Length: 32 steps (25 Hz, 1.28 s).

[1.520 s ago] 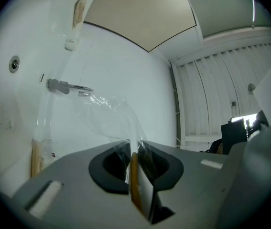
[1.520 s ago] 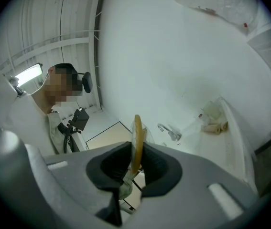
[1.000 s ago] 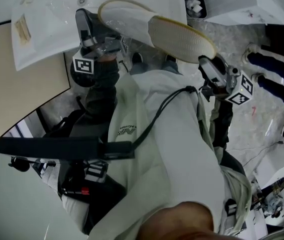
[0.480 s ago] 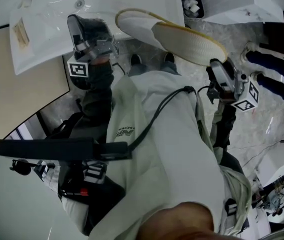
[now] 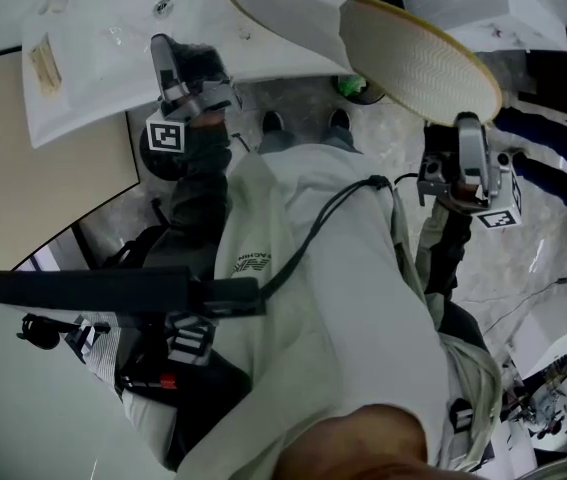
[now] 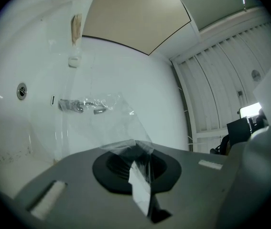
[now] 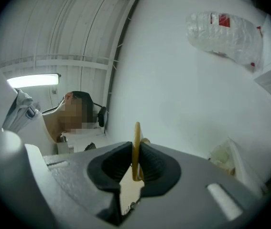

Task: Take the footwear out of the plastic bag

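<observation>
As the right gripper (image 5: 463, 133) swings up and outward, the white fabric slipper (image 5: 298, 8) goes with it, ribbed beige sole (image 5: 418, 63) turned towards the camera. A second ago its toe sat right beside the left gripper (image 5: 188, 76); now the whole shoe hangs high and to the right, well apart from that hand.

In the right gripper view, the thin yellowish rim (image 7: 136, 142) of the sole stands on edge between the pads. The jaws are closing further on it, so that claw (image 7: 136, 163) is clamped on the slipper and tightening.

The left gripper has barely moved over the white tabletop (image 5: 73, 98). Its own view shows its claw (image 6: 135, 163) fully closed, pinching a crumpled corner of the clear, thin plastic bag (image 6: 104, 123). From there the film fans out flat and slack against the white surface. No shoe shows inside it, only a few small glints I can't identify.

One hand anchors the bag while the other draws the footwear clear, and by my reading the extraction is essentially done. The slipper is in the air, held by its sole edge alone, and the bag looks empty.

What remains, I'd judge, is a safe set-down. A pinch on a thin rim, with the long shoe hanging out to one side, could let it twist or slip.
</observation>
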Motion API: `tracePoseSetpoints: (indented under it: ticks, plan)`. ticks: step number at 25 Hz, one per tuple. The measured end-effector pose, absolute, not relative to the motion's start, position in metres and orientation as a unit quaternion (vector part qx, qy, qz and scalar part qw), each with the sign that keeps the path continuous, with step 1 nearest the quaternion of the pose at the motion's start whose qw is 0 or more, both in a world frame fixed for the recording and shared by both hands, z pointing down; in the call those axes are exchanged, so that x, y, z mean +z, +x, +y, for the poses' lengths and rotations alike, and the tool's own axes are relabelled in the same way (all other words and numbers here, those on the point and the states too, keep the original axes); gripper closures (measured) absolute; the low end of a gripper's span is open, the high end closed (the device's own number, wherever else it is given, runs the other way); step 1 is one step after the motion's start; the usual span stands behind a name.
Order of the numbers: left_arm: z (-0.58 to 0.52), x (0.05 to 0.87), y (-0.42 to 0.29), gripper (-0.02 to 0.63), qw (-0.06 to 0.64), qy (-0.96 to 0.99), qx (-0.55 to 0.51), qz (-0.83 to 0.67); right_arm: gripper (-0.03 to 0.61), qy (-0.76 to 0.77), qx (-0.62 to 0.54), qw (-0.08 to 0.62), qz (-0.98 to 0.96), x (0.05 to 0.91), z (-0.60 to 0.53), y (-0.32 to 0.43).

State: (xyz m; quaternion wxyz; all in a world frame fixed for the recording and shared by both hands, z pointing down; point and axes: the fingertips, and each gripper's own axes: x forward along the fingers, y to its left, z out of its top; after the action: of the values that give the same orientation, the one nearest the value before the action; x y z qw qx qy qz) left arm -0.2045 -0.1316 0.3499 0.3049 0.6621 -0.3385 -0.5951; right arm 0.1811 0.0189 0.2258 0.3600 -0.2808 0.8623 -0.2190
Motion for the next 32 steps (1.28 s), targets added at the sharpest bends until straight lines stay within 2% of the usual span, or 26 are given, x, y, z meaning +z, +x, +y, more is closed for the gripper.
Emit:
tracePoseSetpoints:
  ticks: [7, 13, 18, 24, 27, 28, 30, 32]
  plan:
    - [-0.125, 0.364, -0.201, 0.630, 0.310, 0.674, -0.573, -0.348, 0.534, -0.245, -0.186, 0.417, 0.855, 0.182, 0.018, 0.179]
    - [-0.121, 0.367, -0.163, 0.630, 0.344, 0.680, -0.558, -0.329, 0.533, -0.201, -0.222, 0.459, 0.836, 0.179, 0.002, 0.141]
    - [-0.112, 0.349, -0.131, 0.630, 0.359, 0.667, -0.583, -0.293, 0.533, -0.184, -0.285, 0.453, 0.824, 0.212, -0.013, 0.106]
    - [-0.103, 0.328, -0.119, 0.627, 0.360, 0.672, -0.597, -0.249, 0.533, -0.201, -0.327, 0.438, 0.813, 0.253, -0.025, 0.099]
    - [-0.094, 0.318, -0.114, 0.585, 0.352, 0.682, -0.603, -0.217, 0.534, -0.223, -0.349, 0.444, 0.795, 0.277, -0.031, 0.110]
    - [-0.091, 0.317, -0.112, 0.493, 0.354, 0.683, -0.605, -0.205, 0.534, -0.225, -0.356, 0.448, 0.789, 0.284, -0.031, 0.113]
    - [-0.089, 0.317, -0.106, 0.359, 0.365, 0.683, -0.606, -0.184, 0.534, -0.226, -0.367, 0.444, 0.786, 0.295, -0.032, 0.113]
    - [-0.089, 0.317, -0.094, 0.293, 0.374, 0.689, -0.597, -0.170, 0.534, -0.222, -0.382, 0.435, 0.784, 0.304, -0.030, 0.107]
